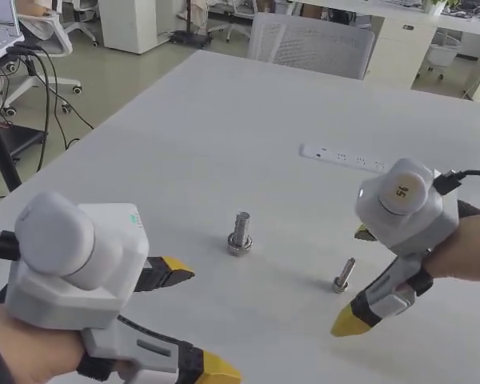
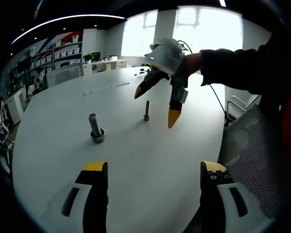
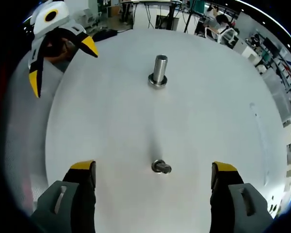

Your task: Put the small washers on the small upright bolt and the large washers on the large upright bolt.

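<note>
**Wide open and holding nothing**

The left gripper is open wide. Its two yellow-tipped jaws stand far apart, and there is nothing between them. It hangs over the white tabletop.

The large bolt stands straight up in front of the left gripper, a bit over toward its left jaw. There is a wider ring of metal at the bottom of this bolt. I cannot tell if it is a washer or the bolt's own head. The small bolt stands further out in front of the left gripper, past the large bolt and nearer the middle.

The right gripper is open wide too, and it holds nothing. In the right gripper view the small bolt is very close. It sits in the gap between the two jaw tips, near the middle, and neither jaw touches it. The large bolt is further out in front of the right gripper, past the small bolt and well apart from it.

The two grippers point toward each other, and both bolts stand between them.

A long white power strip lies flat on the tabletop. It is off toward the right gripper's right jaw, well away from both bolts. A grey chair stands at the far edge of the tabletop.
</note>
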A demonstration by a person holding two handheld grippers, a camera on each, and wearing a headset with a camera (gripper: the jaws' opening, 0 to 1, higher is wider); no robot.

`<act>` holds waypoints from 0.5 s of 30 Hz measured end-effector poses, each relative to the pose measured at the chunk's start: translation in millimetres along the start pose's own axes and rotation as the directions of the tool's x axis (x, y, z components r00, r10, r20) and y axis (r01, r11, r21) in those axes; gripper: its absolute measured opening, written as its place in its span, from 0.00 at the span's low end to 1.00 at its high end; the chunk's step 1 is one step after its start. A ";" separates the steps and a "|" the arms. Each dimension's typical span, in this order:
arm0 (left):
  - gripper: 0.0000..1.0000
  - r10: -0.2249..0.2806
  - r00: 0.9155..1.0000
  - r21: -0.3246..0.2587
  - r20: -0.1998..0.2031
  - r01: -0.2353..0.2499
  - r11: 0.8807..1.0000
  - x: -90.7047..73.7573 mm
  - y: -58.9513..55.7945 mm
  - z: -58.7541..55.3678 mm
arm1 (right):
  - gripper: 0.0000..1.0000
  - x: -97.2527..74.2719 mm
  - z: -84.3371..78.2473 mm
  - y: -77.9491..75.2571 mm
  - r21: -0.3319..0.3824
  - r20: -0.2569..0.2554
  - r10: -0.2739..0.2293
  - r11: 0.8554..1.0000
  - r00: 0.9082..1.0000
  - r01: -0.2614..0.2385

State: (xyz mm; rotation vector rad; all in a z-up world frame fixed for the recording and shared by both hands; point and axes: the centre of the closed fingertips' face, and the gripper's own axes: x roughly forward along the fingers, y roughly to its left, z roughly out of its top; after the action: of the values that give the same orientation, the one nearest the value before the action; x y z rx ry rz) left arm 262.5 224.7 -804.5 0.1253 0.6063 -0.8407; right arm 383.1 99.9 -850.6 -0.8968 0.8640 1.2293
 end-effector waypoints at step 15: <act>0.78 -0.003 1.000 0.003 0.001 0.003 1.000 -0.3 -1.7 -0.9 | 1.00 -18.4 0.3 15.8 0.061 0.084 -0.037 0.998 0.996 0.032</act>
State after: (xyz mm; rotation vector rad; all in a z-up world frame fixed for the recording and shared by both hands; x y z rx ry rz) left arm 260.8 224.0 -804.8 0.1273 0.6044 -0.8443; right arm 365.1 94.7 -835.3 -0.8026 0.8102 1.1973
